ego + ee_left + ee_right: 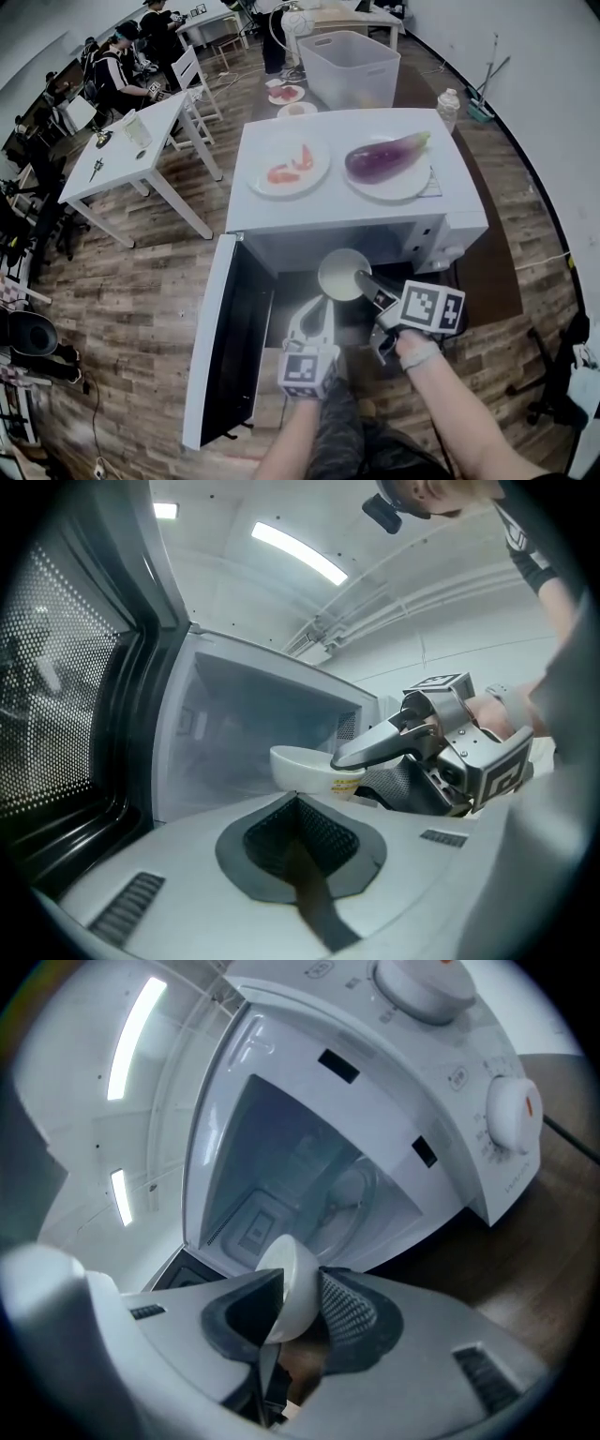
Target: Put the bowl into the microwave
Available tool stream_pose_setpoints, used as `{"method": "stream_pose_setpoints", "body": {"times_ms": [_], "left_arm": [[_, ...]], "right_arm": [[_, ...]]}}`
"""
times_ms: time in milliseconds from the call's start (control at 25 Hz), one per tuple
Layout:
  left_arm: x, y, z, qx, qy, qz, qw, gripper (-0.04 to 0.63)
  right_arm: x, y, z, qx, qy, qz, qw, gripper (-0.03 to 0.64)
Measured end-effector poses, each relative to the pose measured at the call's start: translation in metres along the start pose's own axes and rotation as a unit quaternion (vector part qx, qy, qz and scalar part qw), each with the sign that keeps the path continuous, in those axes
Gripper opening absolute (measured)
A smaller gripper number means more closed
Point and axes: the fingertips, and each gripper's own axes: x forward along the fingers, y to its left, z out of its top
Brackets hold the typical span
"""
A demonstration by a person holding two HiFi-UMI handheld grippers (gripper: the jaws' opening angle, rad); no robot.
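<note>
A white bowl (341, 274) hangs level in front of the open white microwave (337, 214). My right gripper (363, 280) is shut on its rim, one jaw inside the bowl and one outside. In the right gripper view the bowl (302, 1305) sits pinched between the pads (349, 1309), with the empty cavity (309, 1185) and its glass turntable behind. My left gripper (316, 316) is lower left of the bowl, jaws shut with nothing between them. Its view shows the bowl (300, 766), the right gripper (375, 752) and the cavity (244, 733).
The microwave door (225, 347) stands swung open to the left. On top are a plate of red food (291, 167) and a plate with an eggplant (384, 155). The control knobs (511, 1115) are right of the opening. A plastic bin (349, 67) and a white table (131, 150) stand behind.
</note>
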Motion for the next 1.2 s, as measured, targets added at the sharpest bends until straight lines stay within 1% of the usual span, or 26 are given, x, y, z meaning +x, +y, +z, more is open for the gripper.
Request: {"method": "stream_pose_setpoints", "body": {"times_ms": [520,760,920,1080,1200], "left_arm": [[0.019,0.023,-0.001,-0.013,0.008,0.002,0.9999,0.002],[0.026,0.028,-0.006,-0.021,0.019,0.003,0.9996,0.002],[0.03,0.031,-0.008,-0.03,0.019,0.008,0.9993,0.002],[0.035,0.037,-0.007,-0.029,0.02,0.011,0.9993,0.002],[0.038,0.043,-0.004,-0.031,0.017,0.015,0.9993,0.002]], "right_arm": [[0.026,-0.002,0.011,0.007,-0.012,-0.016,1.0,0.121],[0.035,-0.004,0.019,-0.001,-0.022,-0.021,1.0,0.121],[0.04,-0.005,0.022,0.0,-0.029,-0.018,0.999,0.116],[0.046,-0.01,0.021,0.015,-0.036,-0.015,0.999,0.115],[0.049,-0.011,0.023,0.016,-0.04,-0.011,0.999,0.115]]}}
